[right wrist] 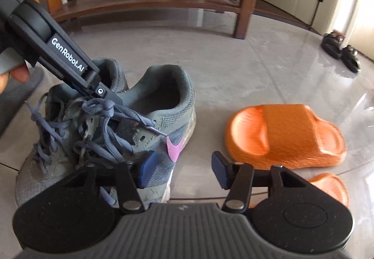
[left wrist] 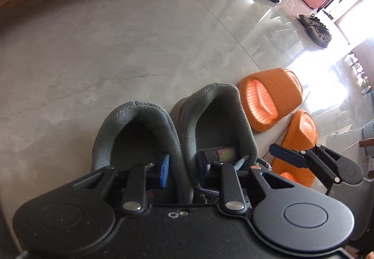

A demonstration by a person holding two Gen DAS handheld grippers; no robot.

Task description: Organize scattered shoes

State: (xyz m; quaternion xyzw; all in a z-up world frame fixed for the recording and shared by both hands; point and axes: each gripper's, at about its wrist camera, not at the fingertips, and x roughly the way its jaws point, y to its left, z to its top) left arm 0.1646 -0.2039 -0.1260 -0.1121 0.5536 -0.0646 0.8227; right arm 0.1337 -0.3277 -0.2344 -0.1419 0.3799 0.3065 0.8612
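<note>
Left wrist view: left claw (left wrist: 184, 166) down over grey sneakers (left wrist: 149, 118), one pad inside each shoe, pinching the two touching inner collars. Judged a single grip meant to shift the pair as one unit and keep it matched. Sneakers on floor (left wrist: 116, 60), side by side, heels far, directly under that claw.

Right wrist view: right claw (right wrist: 183, 171) spread, holding nothing, low over bare floor between the sneakers at left and orange slide (right wrist: 285, 135) at right. Left pad just beside sneaker's side; contact not determinable. Judged standing by for the slides.
</note>
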